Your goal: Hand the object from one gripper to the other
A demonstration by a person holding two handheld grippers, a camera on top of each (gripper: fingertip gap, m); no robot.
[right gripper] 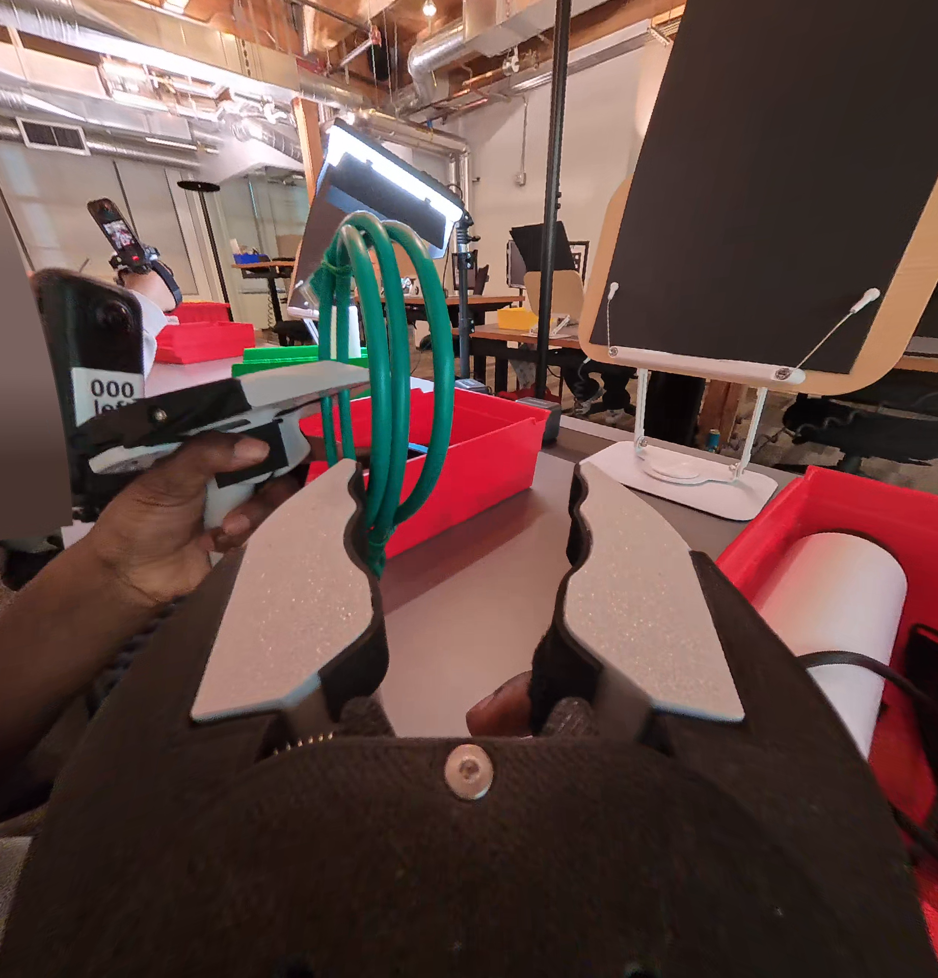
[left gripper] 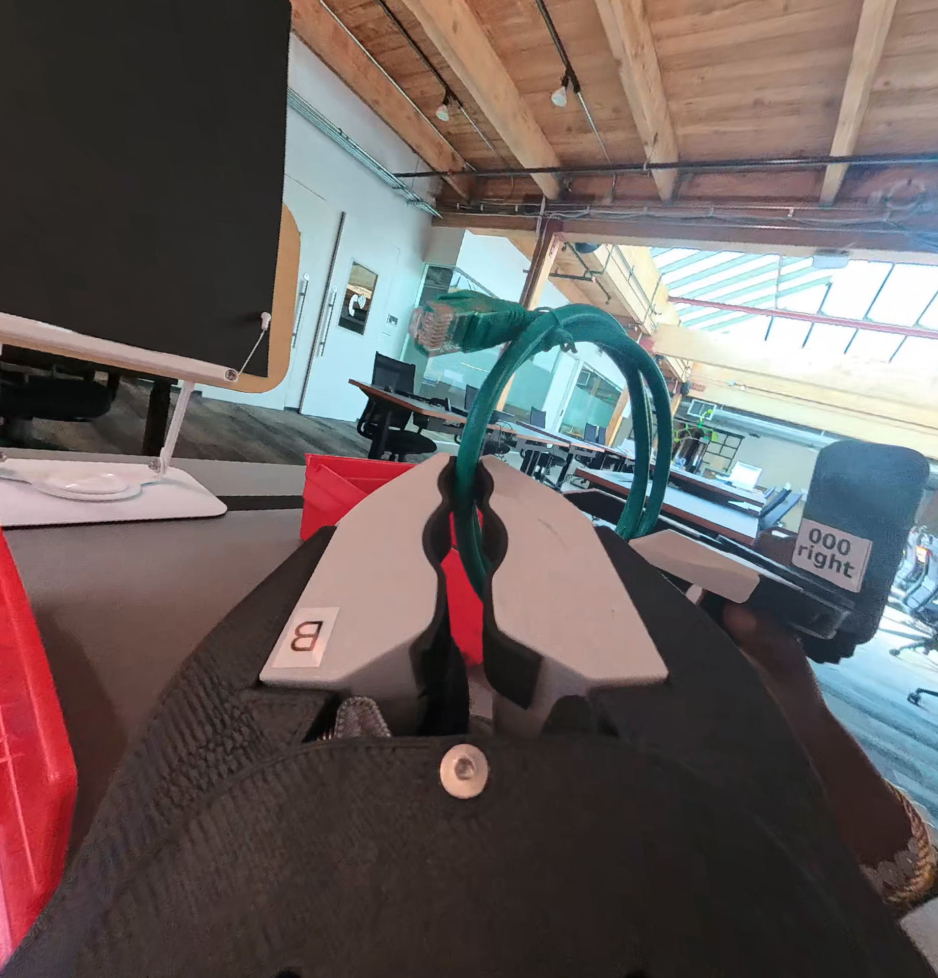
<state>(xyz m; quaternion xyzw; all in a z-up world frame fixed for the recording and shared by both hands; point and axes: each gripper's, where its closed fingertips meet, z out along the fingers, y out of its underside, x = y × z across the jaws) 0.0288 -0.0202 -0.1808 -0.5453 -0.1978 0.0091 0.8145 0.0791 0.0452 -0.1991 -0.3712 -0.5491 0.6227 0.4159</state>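
We see our left gripper [left gripper: 465, 479] w/ grey fingers [left gripper: 382, 577], wavy black pads, textured black body, silver screw [left gripper: 464, 768], white sticker, our right gripper [right gripper: 466, 476] same build, patterned sleeve [left gripper: 903, 868].

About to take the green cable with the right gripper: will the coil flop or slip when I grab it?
The cable probably holds its shape: its loops stand upright above the shut left gripper without sagging, and a tie bundles them. Its smooth round jacket may slide between pads. The right gripper is open beside the lower loops, so closing across several strands should grip better than one.
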